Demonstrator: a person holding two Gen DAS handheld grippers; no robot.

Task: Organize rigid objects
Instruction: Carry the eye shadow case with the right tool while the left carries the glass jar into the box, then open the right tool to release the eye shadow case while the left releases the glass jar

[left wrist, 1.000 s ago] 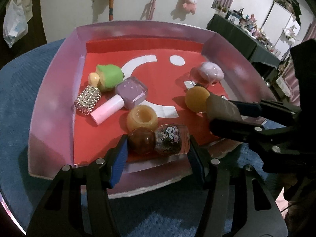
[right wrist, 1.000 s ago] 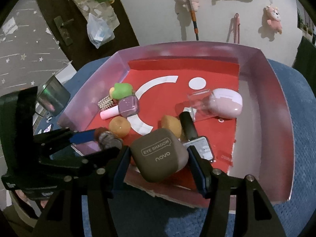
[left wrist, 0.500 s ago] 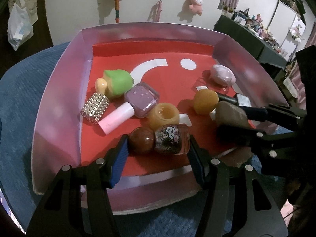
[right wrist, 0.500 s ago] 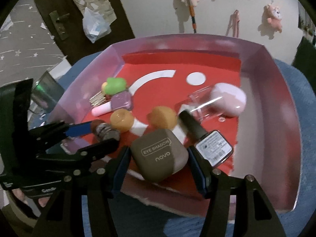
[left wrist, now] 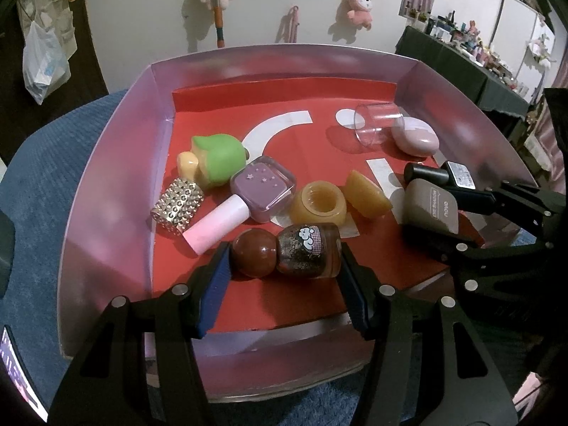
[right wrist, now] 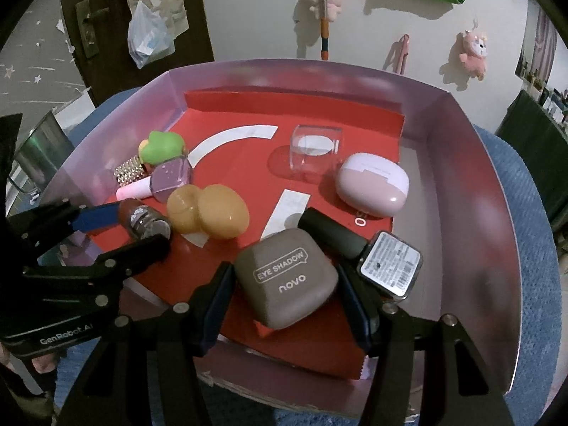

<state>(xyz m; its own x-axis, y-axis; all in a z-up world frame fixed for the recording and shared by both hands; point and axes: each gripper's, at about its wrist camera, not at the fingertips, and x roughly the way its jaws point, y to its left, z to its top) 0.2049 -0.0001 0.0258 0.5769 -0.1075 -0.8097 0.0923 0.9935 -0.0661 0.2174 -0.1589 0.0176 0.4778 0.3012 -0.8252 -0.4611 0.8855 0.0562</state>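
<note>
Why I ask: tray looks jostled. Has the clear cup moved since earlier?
Yes. The clear cup left the pink case, shifting toward the far wall, over the white dot.

Glossy brown bottle, matt taupe plastic case, clear plastic cup, rough blue cloth.

- Dim indoor light, purplish cast; soft glare on pink tray walls, esp. left + right.
- Short soft shadows under items.
- Focus fairly sharp centre; strong fisheye bend, black vignette at corners.
</note>
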